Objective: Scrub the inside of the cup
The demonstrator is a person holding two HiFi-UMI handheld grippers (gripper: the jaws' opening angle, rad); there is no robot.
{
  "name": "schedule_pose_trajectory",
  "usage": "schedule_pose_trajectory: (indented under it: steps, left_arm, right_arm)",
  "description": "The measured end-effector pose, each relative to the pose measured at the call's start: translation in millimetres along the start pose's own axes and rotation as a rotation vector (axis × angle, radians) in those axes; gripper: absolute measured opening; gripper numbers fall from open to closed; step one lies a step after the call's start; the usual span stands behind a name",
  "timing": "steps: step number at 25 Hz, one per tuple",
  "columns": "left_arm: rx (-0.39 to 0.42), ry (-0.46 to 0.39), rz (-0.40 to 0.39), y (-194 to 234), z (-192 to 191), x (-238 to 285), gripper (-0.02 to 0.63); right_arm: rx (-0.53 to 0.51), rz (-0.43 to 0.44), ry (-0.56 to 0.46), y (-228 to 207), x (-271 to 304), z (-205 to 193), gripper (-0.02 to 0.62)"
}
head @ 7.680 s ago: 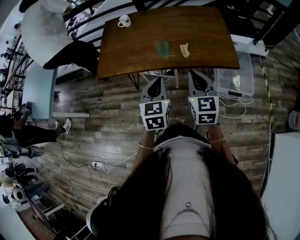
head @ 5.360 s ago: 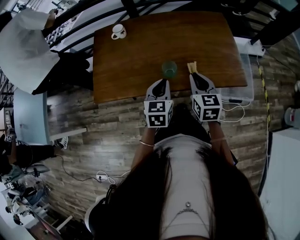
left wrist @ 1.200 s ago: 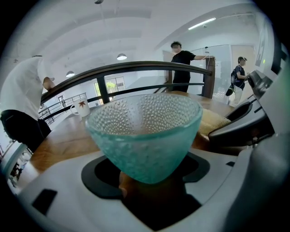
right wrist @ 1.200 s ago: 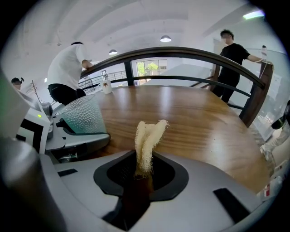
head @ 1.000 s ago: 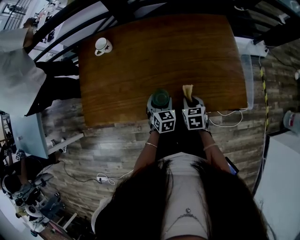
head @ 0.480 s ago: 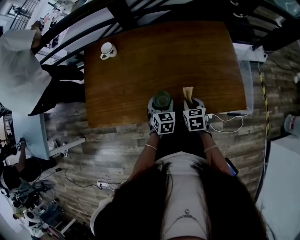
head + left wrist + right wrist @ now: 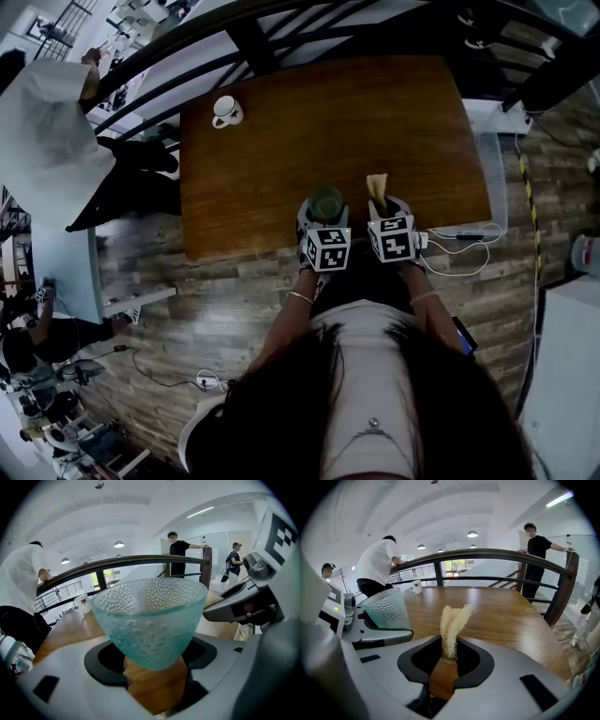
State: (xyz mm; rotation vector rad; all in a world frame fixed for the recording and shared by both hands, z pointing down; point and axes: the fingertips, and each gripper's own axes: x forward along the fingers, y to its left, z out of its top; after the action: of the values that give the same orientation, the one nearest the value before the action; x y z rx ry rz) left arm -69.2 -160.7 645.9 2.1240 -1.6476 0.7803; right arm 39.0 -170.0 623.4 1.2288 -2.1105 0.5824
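Wooden table (image 7: pixel 375 112): dark brown top, mostly bare; a curved dark railing (image 7: pixel 487 554) runs along its far edge.

Left gripper (image 7: pixel 153 663): over the near edge of the table, jaws clamped on the lower, narrow part of the cup (image 7: pixel 150 616). Wood grain of the table shows under the cup's base.

Right gripper (image 7: pixel 447 660): just beside the left one, on its right. Jaws pinched on the lower end of the loofah scrubber (image 7: pixel 453 623).

Cup: pale green glass, pebbled wall, upright, mouth up, wider at the rim than at the base. Nothing visible inside it.

White mug (image 7: pixel 225 111): near the far left corner of the table, well apart from both grippers.

Loofah scrubber: pale yellow, fibrous, folded strip standing up out of the right jaws. It is near the cup but apart from it and outside it.
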Motion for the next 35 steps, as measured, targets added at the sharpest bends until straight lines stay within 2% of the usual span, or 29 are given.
schedule_pose_trajectory:
  steps: [17, 27, 35]
  left_arm:
    - [0.099, -0.05, -0.036, 0, 31, -20, 0.353]
    - [0.161, -0.049, -0.059, -1, 40, -21, 0.353]
    - [0.247, -0.074, -0.061, -2, 53, -20, 0.353]
  right_arm:
    - [0.005, 0.026, -0.083, 4, -31, 24, 0.095]
    - [0.047, 0.077, -0.147, 3, -50, 45, 0.095]
    - [0.054, 0.147, -0.213, 16, -66, 68, 0.095]
